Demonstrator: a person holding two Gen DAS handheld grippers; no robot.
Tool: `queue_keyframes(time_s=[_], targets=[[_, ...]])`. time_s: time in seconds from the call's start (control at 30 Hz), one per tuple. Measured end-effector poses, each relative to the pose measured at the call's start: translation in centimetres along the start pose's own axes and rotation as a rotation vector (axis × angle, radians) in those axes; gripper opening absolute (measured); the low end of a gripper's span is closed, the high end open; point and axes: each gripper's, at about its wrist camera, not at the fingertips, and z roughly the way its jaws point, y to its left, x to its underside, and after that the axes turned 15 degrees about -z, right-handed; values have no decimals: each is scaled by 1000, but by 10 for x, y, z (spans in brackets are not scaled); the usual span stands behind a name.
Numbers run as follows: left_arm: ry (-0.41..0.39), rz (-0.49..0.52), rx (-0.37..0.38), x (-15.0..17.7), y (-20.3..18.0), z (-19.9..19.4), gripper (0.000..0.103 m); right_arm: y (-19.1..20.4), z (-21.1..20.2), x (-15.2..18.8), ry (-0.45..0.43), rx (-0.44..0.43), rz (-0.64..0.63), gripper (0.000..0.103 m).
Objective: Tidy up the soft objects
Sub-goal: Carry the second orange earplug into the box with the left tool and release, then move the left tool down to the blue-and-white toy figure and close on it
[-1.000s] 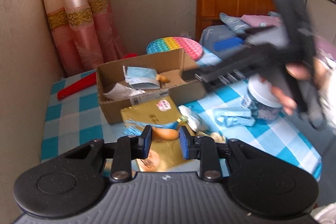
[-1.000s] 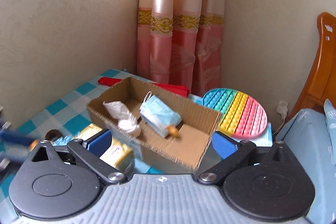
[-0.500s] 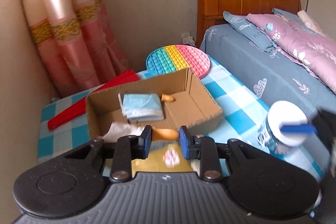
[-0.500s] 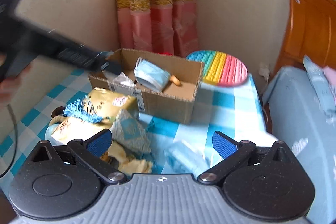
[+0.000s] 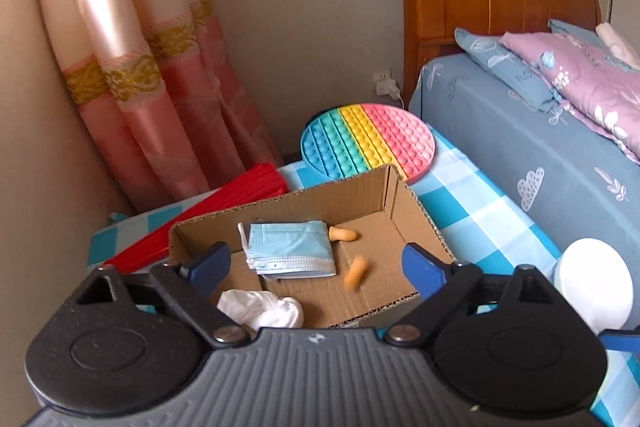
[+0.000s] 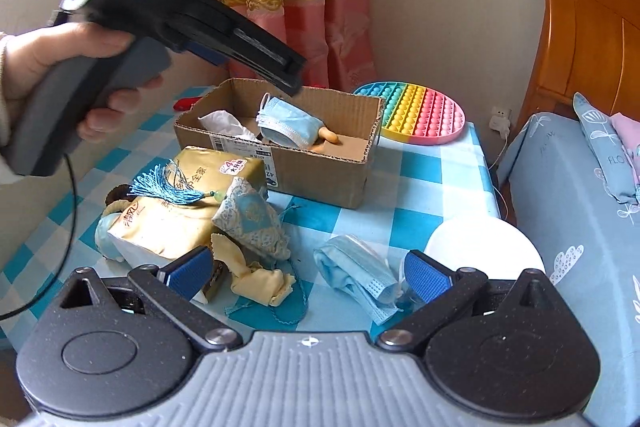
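Checked tablecloth (image 6: 436,179) carries: cardboard box (image 6: 320,171), rainbow pop mat (image 6: 420,115), tissue packs (image 6: 168,219), loose mask (image 6: 356,275), red fan (image 5: 200,219).

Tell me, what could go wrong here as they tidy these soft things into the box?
The blue face mask lies right against the white-lidded jar, so the open right gripper might knock the jar while grabbing it. The cardboard box looks light; the left gripper, open above it, could nudge it.
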Motion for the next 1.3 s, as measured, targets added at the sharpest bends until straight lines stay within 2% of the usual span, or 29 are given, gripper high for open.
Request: queue_keyframes(time_s=[0.17,0.4,0.47,0.57,0.67,0.87,1.0,1.2,1.3], targets=[[-32,-3,-11,3,6,-26,93,2,-3,2,-3,-9,7,103],[-82,-32,-65,23,25,-67,95,3,-11,3,-25,-20,24,103],[-90,-55,-81,30,32,-78,100,3,-14,4,-33,-21,25,103],[-102,-111,-105,43,46,-89,100,3,-17,6,-37,-22,21,103],[-104,-145,-164,60,57,-93,100,4,-19,9,-37,-22,8,103],[-34,-274,-220,99,86,-82,100,5,-22,14,-27,-13,-19,103],[23,-326,-249,119,100,-68,100,4,-22,17,-14,-2,-28,103],[61,-377,-237,143,112,-56,100,10,-12,22,8,-20,-74,103],[57,-388,-221,151,116,-58,100,15,-1,26,45,-23,-110,103]])
